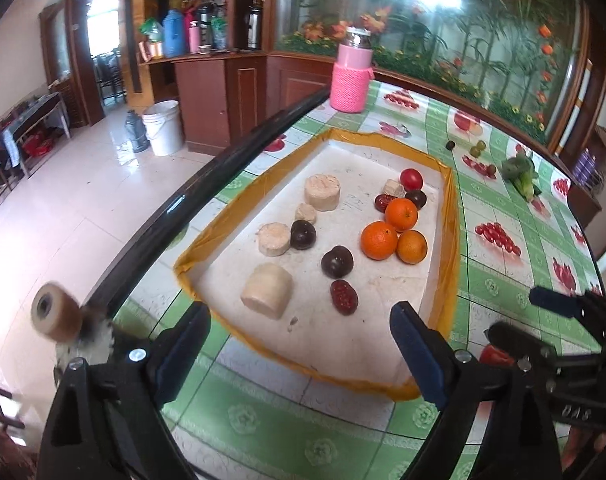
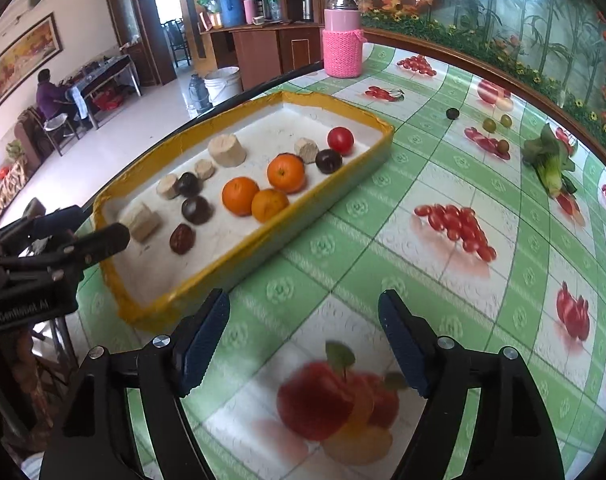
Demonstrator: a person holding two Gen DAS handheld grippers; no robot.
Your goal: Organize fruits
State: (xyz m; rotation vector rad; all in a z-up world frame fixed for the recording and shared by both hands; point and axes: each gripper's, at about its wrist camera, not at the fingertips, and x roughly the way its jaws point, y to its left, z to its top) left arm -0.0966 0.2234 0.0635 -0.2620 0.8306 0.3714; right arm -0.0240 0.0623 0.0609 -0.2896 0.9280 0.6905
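- My left gripper (image 1: 299,340) hangs over the near end of the tray (image 1: 449,216), jaws spread wide, nothing between them.
- My right gripper (image 2: 303,344) is beside the tray's near right corner, over the tablecloth (image 2: 423,184), jaws apart and empty.
- Inside the tray, nearest: a pale cylinder (image 1: 267,290) and a dark red date (image 1: 343,297).
- Mid-tray: two dark round fruits (image 1: 337,261) and three oranges (image 1: 379,240) touching one another by the right wall.
- Far end of the tray: a red tomato (image 1: 411,178).
- Beyond the tray: small green fruits (image 2: 496,123), a leafy vegetable (image 2: 549,162), and a pink-sleeved jar (image 2: 341,46).
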